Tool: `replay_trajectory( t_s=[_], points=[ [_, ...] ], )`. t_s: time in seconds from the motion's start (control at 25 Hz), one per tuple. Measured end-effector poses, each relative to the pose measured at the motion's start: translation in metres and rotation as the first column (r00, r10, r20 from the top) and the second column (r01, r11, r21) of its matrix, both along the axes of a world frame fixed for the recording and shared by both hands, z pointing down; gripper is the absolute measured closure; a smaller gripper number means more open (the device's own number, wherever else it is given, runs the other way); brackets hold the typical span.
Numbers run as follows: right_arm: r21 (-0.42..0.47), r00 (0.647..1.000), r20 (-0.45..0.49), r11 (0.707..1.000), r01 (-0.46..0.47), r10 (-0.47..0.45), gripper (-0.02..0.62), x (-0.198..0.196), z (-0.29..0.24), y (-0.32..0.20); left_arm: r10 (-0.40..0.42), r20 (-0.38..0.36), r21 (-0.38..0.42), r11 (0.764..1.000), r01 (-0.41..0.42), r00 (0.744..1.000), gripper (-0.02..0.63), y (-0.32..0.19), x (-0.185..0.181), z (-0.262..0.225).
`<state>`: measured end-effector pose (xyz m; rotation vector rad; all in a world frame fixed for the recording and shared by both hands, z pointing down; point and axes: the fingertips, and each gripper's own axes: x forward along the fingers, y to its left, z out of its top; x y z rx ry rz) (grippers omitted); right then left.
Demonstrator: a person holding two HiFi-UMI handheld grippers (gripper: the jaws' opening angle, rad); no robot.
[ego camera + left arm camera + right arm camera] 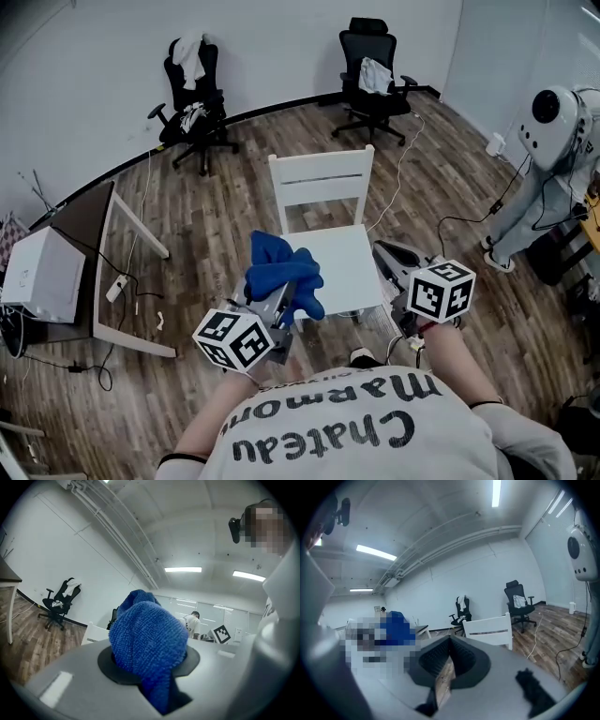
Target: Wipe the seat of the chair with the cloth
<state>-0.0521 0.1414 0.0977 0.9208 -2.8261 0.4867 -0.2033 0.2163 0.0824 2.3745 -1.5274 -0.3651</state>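
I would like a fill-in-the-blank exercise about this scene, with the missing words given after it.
The left gripper grips a ___ cloth. The chair in front of the person is ___ in colour. By the far wall stand ___ black office chairs.
Missing words: blue; white; two.

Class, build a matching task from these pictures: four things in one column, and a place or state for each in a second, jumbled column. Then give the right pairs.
Things
1. blue cloth
2. white chair
3. right gripper
4. black office chairs

Places and states
a. by the far wall, clothing draped over them
b. jaws together, holding nothing
c. clamped in the left gripper
d. just ahead of the person, backrest on the far side

Pairs: 1-c, 2-d, 3-b, 4-a
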Motion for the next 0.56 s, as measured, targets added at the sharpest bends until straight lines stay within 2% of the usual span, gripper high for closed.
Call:
replay_trajectory(
  t_s=[0.56],
  points=[
    [0.022, 0.999, -0.032, 1.0, 0.011, -0.011, 0.583, -0.006, -0.001, -0.004, -0.039, -0.031, 0.018, 0.999, 0.04, 0.999, 0.48, -0.004, -0.012, 0.001]
  ],
)
